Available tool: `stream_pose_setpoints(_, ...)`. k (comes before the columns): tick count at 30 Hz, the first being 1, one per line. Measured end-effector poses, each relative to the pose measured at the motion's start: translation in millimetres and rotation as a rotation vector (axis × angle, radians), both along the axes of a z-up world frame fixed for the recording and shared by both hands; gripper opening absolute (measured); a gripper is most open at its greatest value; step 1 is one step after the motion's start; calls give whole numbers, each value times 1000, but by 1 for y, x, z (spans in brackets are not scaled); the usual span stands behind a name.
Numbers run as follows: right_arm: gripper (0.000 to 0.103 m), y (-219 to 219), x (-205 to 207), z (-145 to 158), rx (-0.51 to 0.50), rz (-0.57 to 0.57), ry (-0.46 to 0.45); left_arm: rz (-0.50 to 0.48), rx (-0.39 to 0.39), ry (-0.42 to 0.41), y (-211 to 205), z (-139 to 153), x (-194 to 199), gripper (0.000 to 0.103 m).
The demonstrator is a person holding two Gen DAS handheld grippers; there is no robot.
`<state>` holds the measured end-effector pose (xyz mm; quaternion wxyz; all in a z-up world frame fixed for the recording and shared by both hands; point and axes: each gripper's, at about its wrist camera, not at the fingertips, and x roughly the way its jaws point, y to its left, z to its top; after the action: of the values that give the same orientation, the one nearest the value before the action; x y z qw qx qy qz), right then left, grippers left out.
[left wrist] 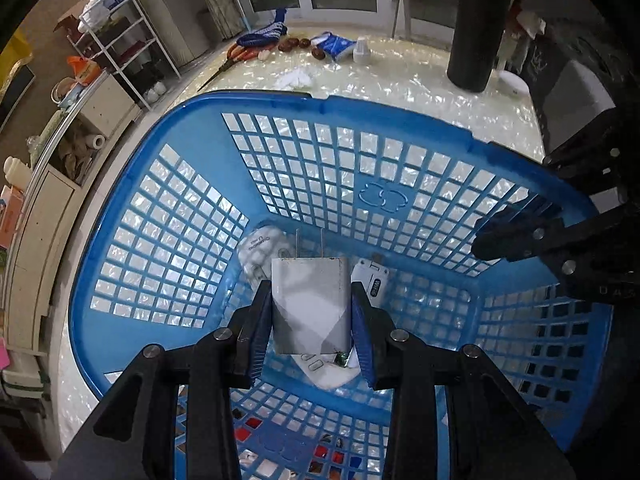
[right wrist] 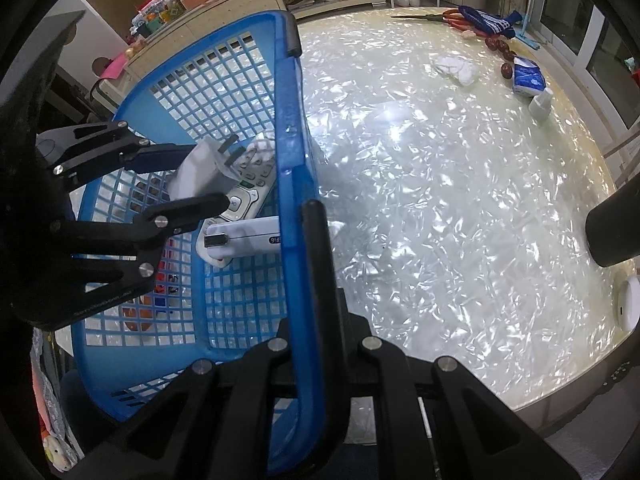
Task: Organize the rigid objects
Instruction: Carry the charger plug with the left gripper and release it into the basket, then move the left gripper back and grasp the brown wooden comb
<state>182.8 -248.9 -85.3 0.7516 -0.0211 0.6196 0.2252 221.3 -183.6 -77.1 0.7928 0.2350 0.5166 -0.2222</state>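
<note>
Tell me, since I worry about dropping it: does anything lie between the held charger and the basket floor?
Yes. Under the white charger in the left gripper, a remote control and a white USB adapter already lie on the blue basket floor.

Basket (left wrist: pixel 192 152): bright blue plastic, walls and floor pierced in a square grid pattern. Charger (left wrist: pixel 310 304): plain white, 2 silver prongs. Remote control (right wrist: pixel 248 188): white, with grey and green buttons. White adapter (right wrist: pixel 244 236) marked with a dark blue label. Left gripper (left wrist: pixel 310 320): black, pads lined in blue. Right gripper (right wrist: pixel 308 240): black. Tabletop (right wrist: pixel 440 180): cream-white, a shimmering pearl-flake pattern. Scissors (left wrist: pixel 240 56): orange handles. Tissue pack (right wrist: pixel 528 78): blue and white. Cylinder (left wrist: pixel 476 28): black.
</note>
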Motion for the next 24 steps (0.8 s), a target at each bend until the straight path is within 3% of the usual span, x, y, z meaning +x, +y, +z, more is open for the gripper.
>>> stream_pose_setpoints(8,7,-2,1,0,5,-4,2,-11,26,-1,-2,-2,-1,44)
stream_pose_setpoints(9,7,-2,1,0,6,-4,3,-16,32,7,-3,-2,-2,47)
stream_pose_setpoints(11,7,-2,1,0,5,-3,3,-35,26,19,-5,-2,-4,71)
stream_pose_setpoints(16,7,-3,1,0,15,-12,7,-89,31,40,-9,2,-11,93)
stream_pose_setpoints(20,7,-5,1,0,19,-18,8,-129,63,54,-7,7,-18,94)
stream_pose_setpoints(24,7,-5,1,3,18,-18,6,-114,44,52,5,24,-24,95)
